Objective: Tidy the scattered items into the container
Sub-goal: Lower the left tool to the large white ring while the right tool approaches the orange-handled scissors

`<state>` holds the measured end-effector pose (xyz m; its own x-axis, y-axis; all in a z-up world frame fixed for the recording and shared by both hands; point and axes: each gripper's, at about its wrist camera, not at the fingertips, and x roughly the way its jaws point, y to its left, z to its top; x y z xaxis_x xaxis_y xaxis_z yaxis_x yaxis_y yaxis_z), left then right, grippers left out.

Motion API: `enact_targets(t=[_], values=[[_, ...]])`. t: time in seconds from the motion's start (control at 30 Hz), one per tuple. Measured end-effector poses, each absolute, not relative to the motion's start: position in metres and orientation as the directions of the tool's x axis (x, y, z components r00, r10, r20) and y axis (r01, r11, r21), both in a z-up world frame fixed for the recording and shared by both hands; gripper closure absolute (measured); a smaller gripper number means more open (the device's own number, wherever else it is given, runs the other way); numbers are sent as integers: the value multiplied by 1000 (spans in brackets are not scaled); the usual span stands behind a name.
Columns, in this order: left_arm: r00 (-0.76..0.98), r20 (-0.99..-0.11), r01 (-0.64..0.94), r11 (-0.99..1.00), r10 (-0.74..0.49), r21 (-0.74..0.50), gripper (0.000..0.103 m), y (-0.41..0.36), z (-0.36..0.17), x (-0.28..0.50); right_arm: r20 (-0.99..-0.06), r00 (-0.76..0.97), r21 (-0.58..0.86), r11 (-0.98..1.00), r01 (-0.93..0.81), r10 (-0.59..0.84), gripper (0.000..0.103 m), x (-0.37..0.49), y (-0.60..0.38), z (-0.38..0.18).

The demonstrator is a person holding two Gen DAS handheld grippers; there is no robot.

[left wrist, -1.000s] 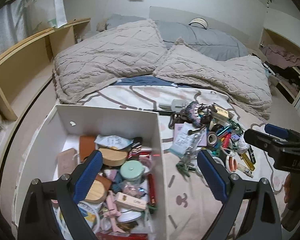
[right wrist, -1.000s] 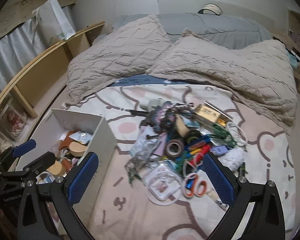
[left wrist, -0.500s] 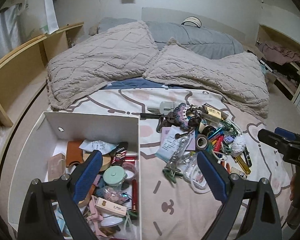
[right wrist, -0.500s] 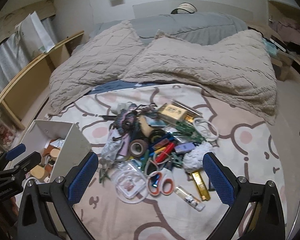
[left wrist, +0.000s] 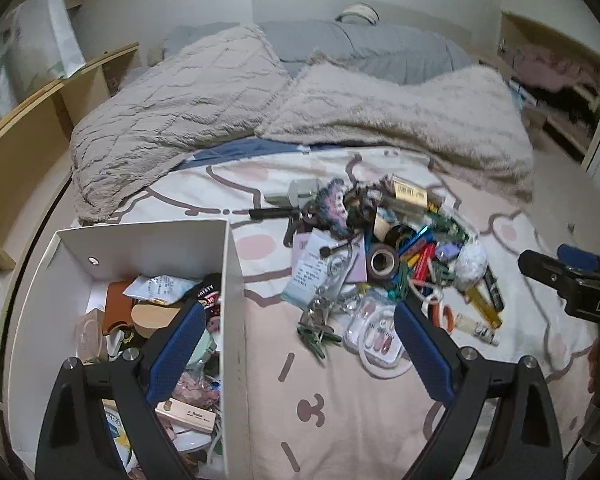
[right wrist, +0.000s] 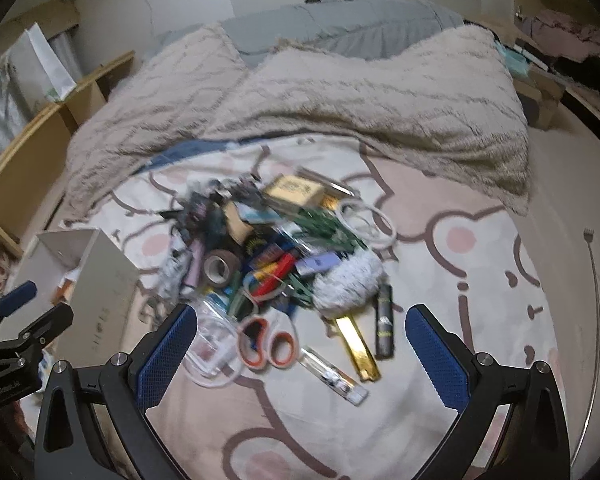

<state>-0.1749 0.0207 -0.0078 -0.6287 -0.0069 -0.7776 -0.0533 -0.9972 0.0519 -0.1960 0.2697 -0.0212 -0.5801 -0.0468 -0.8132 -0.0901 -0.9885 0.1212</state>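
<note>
Clutter pile (left wrist: 384, 256) on bed (left wrist: 340, 400), just right of white container (left wrist: 232, 320), partly filled. Left tool (left wrist: 296, 354) spread wide, empty. Right tool (right wrist: 300, 356) spread wide, empty, above scissors (right wrist: 266, 340).

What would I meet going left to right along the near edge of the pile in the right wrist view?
White container → clear plastic case → orange-handled scissors → small clear tube → gold bar-shaped item → dark cylindrical tube.
</note>
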Motion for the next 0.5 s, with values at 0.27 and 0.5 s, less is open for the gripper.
enact_targets(t=[0.27,0.5], values=[[-566,-823,-130,-982,-41,138,7,57,-36,-184,-895,-446,27,-992,-122,30,0,-197,288,-69],[-511,-855,-189,-959,-86,209,7,83,-64,-193,-922,-383,22,-984,-179,49,0,-194,307,-96]])
